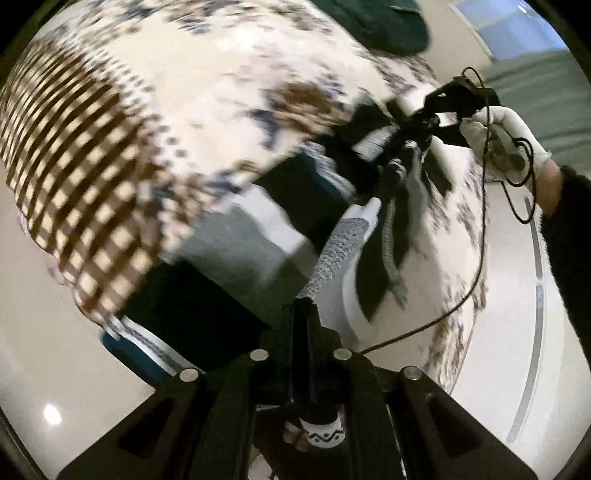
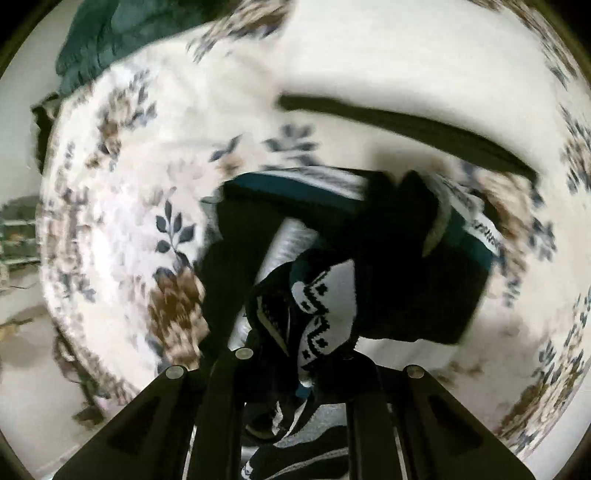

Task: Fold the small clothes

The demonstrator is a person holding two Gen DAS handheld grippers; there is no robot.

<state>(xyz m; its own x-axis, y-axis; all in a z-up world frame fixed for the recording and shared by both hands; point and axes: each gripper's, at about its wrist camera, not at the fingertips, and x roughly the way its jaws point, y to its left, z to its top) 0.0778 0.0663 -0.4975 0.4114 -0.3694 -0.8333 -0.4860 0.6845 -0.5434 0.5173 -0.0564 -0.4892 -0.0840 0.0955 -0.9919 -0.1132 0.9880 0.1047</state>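
A small knitted garment, black, grey, white and teal with a zigzag pattern (image 2: 317, 314), is held up between both grippers over a floral blanket (image 1: 221, 92). My left gripper (image 1: 304, 306) is shut on a grey knitted strip of it (image 1: 340, 247). My right gripper (image 2: 295, 354) is shut on the patterned edge; in the left wrist view it (image 1: 417, 125) shows at upper right, held by a white-gloved hand (image 1: 502, 133). The garment's black and teal body (image 1: 229, 266) hangs blurred between them.
A brown checked cloth (image 1: 74, 177) lies at left on the blanket. A dark green garment (image 2: 110, 33) lies at the blanket's far edge. A long black strip (image 2: 406, 125) lies on the blanket. Pale floor (image 1: 44, 332) surrounds the blanket.
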